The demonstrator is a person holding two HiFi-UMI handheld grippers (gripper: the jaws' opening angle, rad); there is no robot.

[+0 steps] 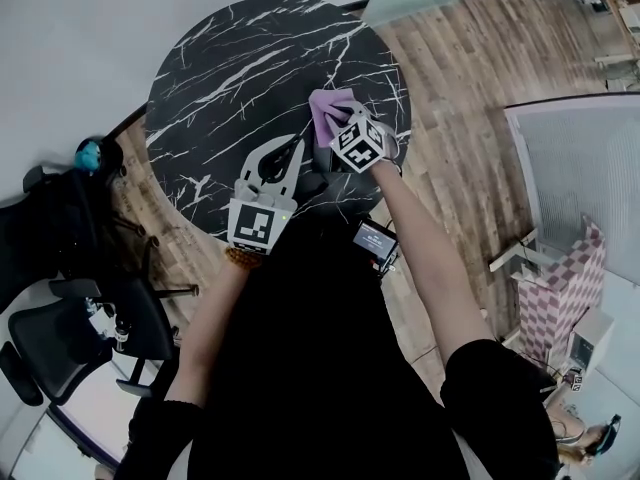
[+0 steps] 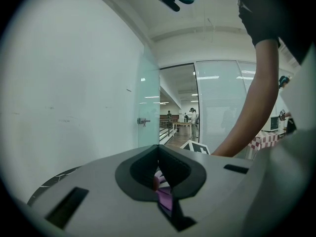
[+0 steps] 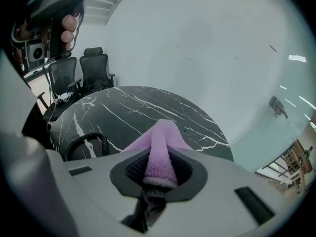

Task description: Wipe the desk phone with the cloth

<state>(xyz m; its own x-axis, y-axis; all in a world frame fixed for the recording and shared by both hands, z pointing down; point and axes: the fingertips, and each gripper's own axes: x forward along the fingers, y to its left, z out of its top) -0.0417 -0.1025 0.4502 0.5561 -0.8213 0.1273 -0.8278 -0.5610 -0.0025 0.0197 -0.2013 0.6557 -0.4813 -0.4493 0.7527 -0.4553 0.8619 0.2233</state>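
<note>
In the head view a purple cloth [image 1: 330, 108] lies partly on the round black marble table [image 1: 220, 78]. My right gripper [image 1: 345, 133] is shut on the cloth's near end. The right gripper view shows the cloth [image 3: 159, 152] pinched between the pads and draping forward onto the table. A black coiled phone cord [image 3: 86, 142] lies on the table left of it. The phone body is mostly hidden; a dark shape [image 1: 316, 182] sits between the grippers. My left gripper [image 1: 297, 150] is beside the right one, its tips together. Its own view shows a sliver of the purple cloth [image 2: 165, 197] through the gap behind the pads.
A dark device with a lit screen [image 1: 375, 240] is near the table's front edge, by my right arm. Black office chairs [image 1: 60, 328] stand left of the table. A white wall [image 3: 197, 43] and a glass partition [image 2: 148, 102] run behind it. Wooden floor [image 1: 470, 78] lies to the right.
</note>
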